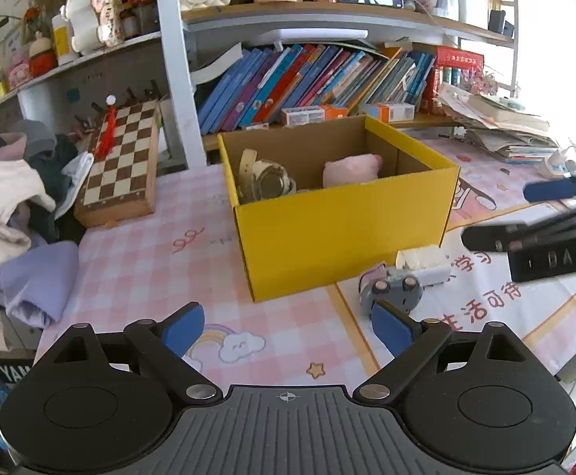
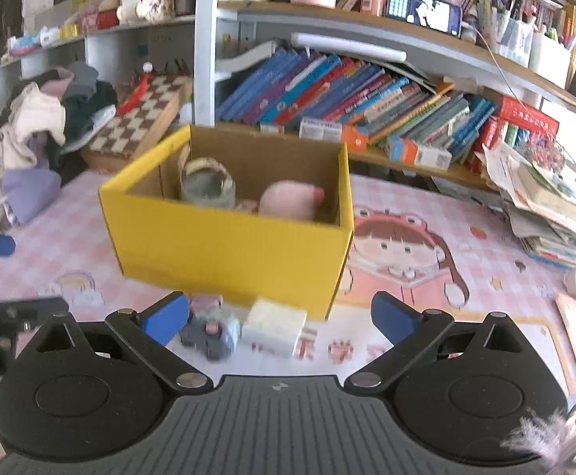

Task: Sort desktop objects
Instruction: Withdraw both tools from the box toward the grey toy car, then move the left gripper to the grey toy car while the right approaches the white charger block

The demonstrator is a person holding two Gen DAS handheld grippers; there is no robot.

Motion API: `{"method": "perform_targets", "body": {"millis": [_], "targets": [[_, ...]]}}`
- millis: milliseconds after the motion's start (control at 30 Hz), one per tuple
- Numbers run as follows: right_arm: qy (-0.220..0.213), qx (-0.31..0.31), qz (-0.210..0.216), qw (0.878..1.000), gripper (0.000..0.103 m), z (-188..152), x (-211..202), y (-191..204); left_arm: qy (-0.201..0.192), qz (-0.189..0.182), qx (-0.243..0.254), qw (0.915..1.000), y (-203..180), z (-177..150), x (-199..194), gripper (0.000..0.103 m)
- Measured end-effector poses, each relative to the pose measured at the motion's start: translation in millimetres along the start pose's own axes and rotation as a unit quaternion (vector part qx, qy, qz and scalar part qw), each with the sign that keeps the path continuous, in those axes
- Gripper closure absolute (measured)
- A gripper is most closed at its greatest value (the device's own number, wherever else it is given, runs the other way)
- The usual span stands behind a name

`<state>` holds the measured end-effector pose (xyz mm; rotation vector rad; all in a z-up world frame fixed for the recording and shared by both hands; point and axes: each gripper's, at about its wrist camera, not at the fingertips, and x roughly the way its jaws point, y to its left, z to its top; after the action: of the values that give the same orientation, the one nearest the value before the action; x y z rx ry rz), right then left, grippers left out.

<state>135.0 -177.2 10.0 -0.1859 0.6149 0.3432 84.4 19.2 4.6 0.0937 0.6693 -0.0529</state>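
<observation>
A yellow cardboard box [image 1: 339,229] stands open on the pink desk mat; it also shows in the right wrist view [image 2: 228,253]. Inside lie a cream wristwatch [image 1: 266,182] [image 2: 206,186] and a pink plush toy [image 1: 351,172] [image 2: 290,200]. In front of the box sit a small grey toy [image 1: 391,293] [image 2: 210,334] and a white tissue packet [image 1: 424,263] [image 2: 274,322]. My left gripper [image 1: 288,328] is open and empty, the grey toy just beyond its right finger. My right gripper [image 2: 280,318] is open and empty, above the toy and packet.
A chessboard box [image 1: 121,162] and a heap of clothes [image 1: 14,206] lie at the left. Books [image 1: 308,83] line the shelf behind the box. A stack of papers [image 1: 506,126] sits at the right. The right gripper's body [image 1: 545,245] shows at the left view's right edge.
</observation>
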Motion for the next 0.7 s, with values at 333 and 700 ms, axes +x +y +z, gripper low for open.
{"method": "perform_targets", "body": {"millis": [333, 700], "targets": [[0.037, 0.014, -0.012, 0.999, 0.003, -38, -3, 18, 0.015, 0.008, -0.012, 0.9998, -2, -23, -3, 0.007], [0.057, 0.005, -0.004, 0.998, 0.003, -44, 0, 27, 0.025, 0.012, -0.011, 0.9996, -3, -28, 0, 0.005]]}}
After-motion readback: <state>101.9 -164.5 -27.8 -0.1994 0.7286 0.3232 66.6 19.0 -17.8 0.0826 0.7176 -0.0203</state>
